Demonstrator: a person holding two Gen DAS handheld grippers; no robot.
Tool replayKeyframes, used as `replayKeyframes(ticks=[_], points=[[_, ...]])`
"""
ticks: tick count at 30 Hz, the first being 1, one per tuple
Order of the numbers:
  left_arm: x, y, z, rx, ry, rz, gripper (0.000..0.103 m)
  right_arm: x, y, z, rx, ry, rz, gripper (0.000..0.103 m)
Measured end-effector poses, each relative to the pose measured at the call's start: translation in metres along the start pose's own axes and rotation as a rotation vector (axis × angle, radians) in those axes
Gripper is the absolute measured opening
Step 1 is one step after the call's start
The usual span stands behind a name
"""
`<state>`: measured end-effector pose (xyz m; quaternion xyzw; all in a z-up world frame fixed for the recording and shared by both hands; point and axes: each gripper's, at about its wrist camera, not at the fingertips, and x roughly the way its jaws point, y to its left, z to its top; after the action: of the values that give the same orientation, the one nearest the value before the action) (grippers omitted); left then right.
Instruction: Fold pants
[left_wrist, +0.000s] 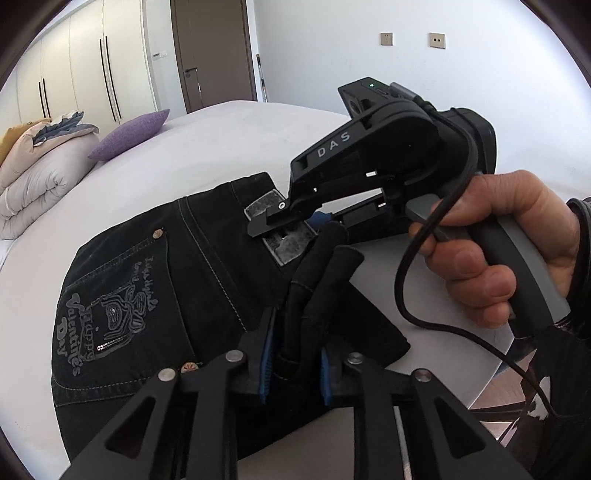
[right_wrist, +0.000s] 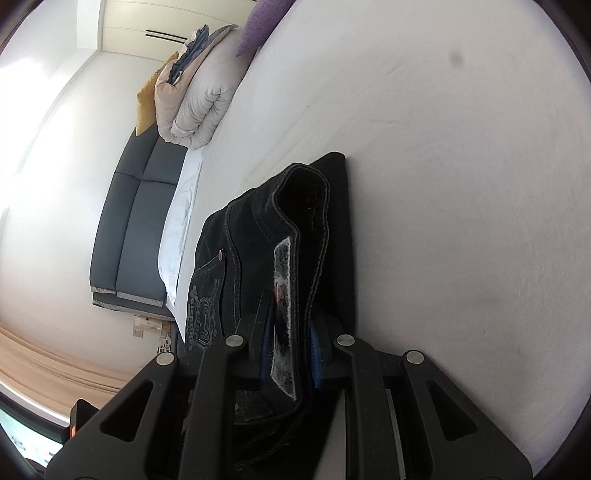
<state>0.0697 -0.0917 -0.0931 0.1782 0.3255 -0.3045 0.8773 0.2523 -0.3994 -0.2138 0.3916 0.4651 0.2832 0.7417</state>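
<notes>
A: Where were the pants (left_wrist: 155, 295)?
B: Black denim, lying on the pale bed sheet (left_wrist: 207, 147), back pocket with its grey embroidery facing up. The waistband end was bunched and lifted between the two tools.

A: And the left gripper (left_wrist: 293, 365)?
B: Angled down toward the bed, jaws only a little apart, blue pads (left_wrist: 266, 363) on either side of a gathered fold of dark cloth. Whether they truly pinched it I could not tell.

A: The right one?
B: In the left wrist view the right gripper (left_wrist: 273, 218) came in from the right, tilted down over the grey waistband patch (left_wrist: 284, 236). The person's hand (left_wrist: 509, 251) was wrapped round its grey handle, fingers curled, a black cable (left_wrist: 406, 295) looping below. From its own camera, the jaws were narrowly set and clamped on the waistband edge, patch included.

A: Anything else?
B: A folded duvet (left_wrist: 40, 173) and a purple cushion (left_wrist: 129, 133) further up the bed.
</notes>
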Motion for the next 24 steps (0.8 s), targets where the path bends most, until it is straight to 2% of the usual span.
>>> replayKeyframes(ticks=[2, 3, 4, 5, 6, 10, 12, 15, 16, 17, 18, 20, 23, 24], points=[[-0.006, -0.001, -0.001, -0.010, -0.012, -0.028, 0.049, -0.001, 0.001, -0.001, 0.004, -0.003, 0.003, 0.019], [-0.009, -0.001, -0.003, -0.019, -0.019, -0.042, 0.056, -0.002, 0.001, -0.001, 0.005, -0.001, -0.003, 0.021], [-0.013, 0.000, -0.004, -0.028, -0.027, -0.054, 0.068, -0.006, 0.002, -0.002, 0.002, -0.002, -0.013, 0.025], [-0.018, 0.001, -0.005, -0.039, -0.034, -0.079, 0.076, -0.010, 0.003, -0.002, -0.003, -0.004, -0.025, 0.026], [-0.022, 0.003, -0.007, -0.049, -0.040, -0.095, 0.077, -0.017, 0.003, -0.004, -0.008, -0.013, -0.036, 0.027], [-0.045, 0.021, -0.009, -0.116, -0.083, -0.136, 0.077, -0.055, -0.002, -0.008, 0.022, -0.090, -0.076, 0.031], [-0.054, 0.038, -0.006, -0.154, -0.106, -0.126, 0.077, -0.072, 0.005, -0.009, 0.011, -0.132, -0.028, 0.031], [-0.057, 0.071, 0.003, -0.238, -0.120, -0.111, 0.077, -0.072, 0.031, -0.010, -0.059, -0.119, 0.042, 0.028], [-0.056, 0.087, 0.006, -0.276, -0.120, -0.114, 0.074, -0.066, 0.042, -0.012, -0.088, -0.098, 0.061, 0.022], [-0.055, 0.096, 0.008, -0.300, -0.117, -0.112, 0.067, -0.058, 0.050, -0.014, -0.109, -0.077, 0.064, 0.019], [-0.053, 0.107, 0.009, -0.324, -0.105, -0.108, 0.064, -0.049, 0.056, -0.018, -0.128, -0.050, 0.056, 0.017], [-0.046, 0.134, 0.011, -0.380, -0.074, -0.115, 0.049, -0.032, 0.058, -0.028, -0.139, 0.010, 0.034, 0.013], [-0.026, 0.173, 0.011, -0.452, -0.018, -0.115, 0.035, -0.010, 0.039, -0.046, -0.096, 0.094, -0.021, 0.011], [-0.018, 0.183, 0.012, -0.465, -0.001, -0.119, 0.034, -0.006, 0.030, -0.051, -0.075, 0.102, -0.032, 0.003]])
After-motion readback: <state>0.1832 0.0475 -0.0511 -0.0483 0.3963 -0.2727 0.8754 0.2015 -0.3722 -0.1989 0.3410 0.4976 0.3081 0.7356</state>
